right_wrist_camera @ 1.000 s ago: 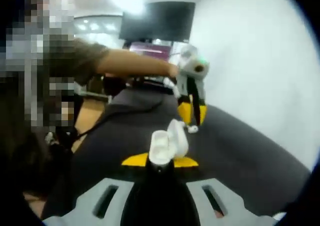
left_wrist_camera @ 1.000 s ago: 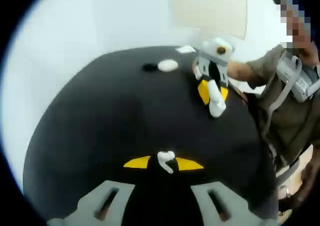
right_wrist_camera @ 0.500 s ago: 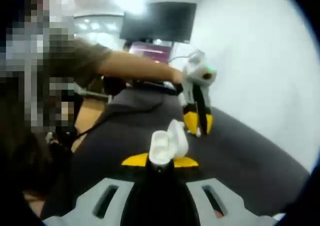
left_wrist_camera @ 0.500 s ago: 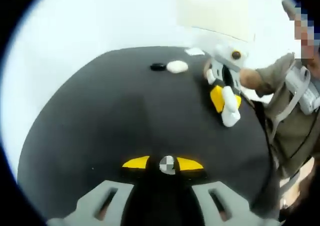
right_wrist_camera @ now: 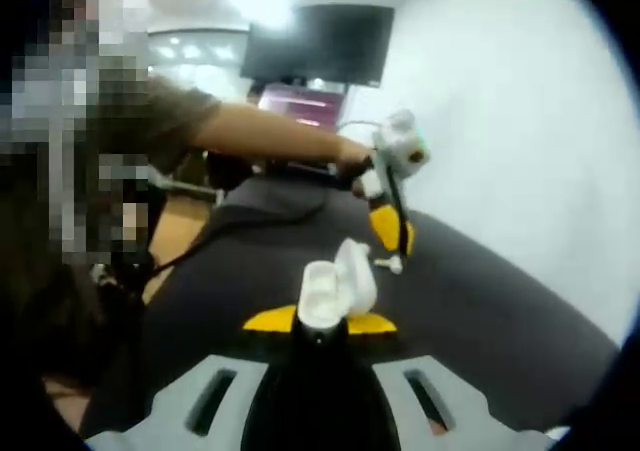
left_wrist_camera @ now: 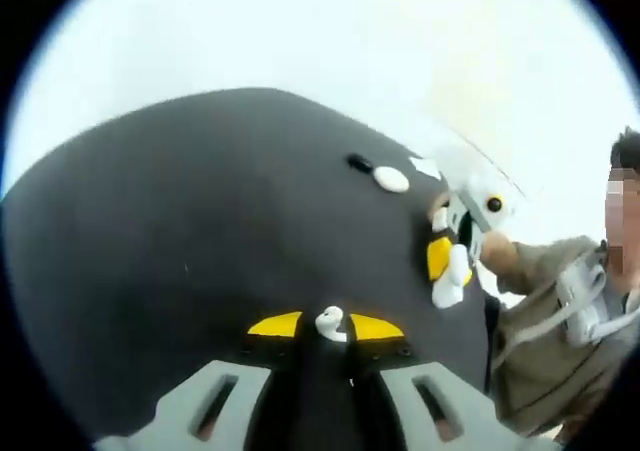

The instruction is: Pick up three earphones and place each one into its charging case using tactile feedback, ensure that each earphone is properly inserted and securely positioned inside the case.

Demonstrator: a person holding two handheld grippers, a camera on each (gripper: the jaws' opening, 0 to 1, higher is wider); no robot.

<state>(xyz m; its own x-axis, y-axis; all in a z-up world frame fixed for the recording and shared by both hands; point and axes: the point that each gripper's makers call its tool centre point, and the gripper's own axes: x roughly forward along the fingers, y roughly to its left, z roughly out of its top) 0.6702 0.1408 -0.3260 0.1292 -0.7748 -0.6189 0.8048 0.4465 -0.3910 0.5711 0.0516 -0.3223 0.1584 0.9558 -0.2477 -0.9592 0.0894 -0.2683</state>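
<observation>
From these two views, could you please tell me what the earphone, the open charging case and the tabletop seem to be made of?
Earphone: glossy white hard plastic, by its bright sheen.
Charging case: smooth white plastic, likely hard, with its lid hinged open.
Tabletop: dark and matte, with no reflections; perhaps a cloth or rubber covering, though the blur leaves this open.

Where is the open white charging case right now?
The open charging case is clamped in the right gripper, lid up, above the black table; the left gripper brings an earphone just beyond it.
</observation>
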